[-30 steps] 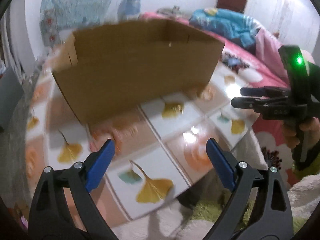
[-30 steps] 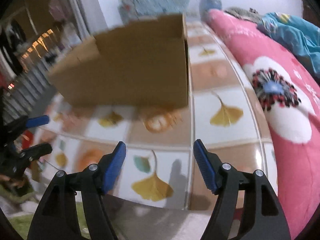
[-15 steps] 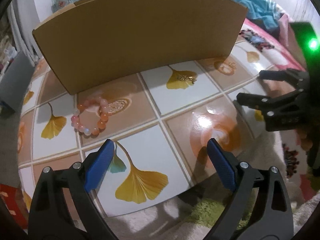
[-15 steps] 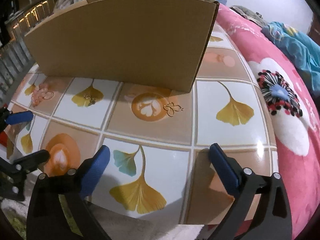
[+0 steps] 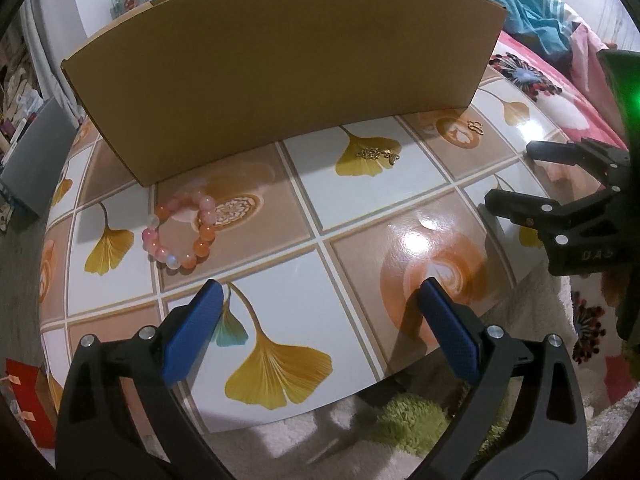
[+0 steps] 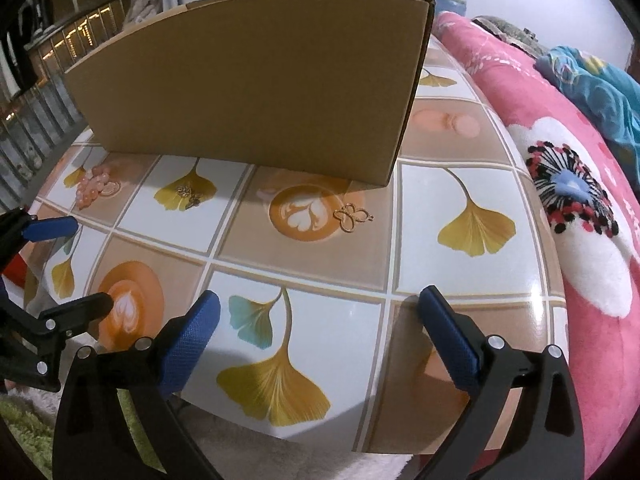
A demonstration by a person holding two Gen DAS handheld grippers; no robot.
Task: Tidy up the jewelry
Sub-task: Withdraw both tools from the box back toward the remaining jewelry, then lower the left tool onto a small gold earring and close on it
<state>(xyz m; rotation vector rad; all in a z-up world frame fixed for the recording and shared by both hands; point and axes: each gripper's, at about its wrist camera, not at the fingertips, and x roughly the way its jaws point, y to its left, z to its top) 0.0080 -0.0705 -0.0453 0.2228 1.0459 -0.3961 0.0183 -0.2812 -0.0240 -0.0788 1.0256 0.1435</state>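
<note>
Tiled table (image 5: 360, 216): cardboard box (image 5: 280, 64) behind bracelet (image 5: 180, 236).

The box (image 5: 280, 68) walls off the far side of the table (image 5: 360, 216). Bare tabletop lies open between the near edge and the bracelet (image 5: 180, 232), charm (image 5: 378, 155) and butterfly (image 6: 354, 216).

The counter (image 5: 360, 248) is smooth and shiny, and light bounces off it. The box (image 5: 280, 64) is plain brown cardboard, dull and not shiny. The bead bracelet (image 5: 180, 236) looks glossy like glass. The butterfly charm (image 6: 354, 216) is thin gold metal. My fingers (image 5: 192, 336) have bumpy blue rubber pads on black plastic. The bed cover (image 6: 580, 208) is soft, fuzzy cloth.
</note>
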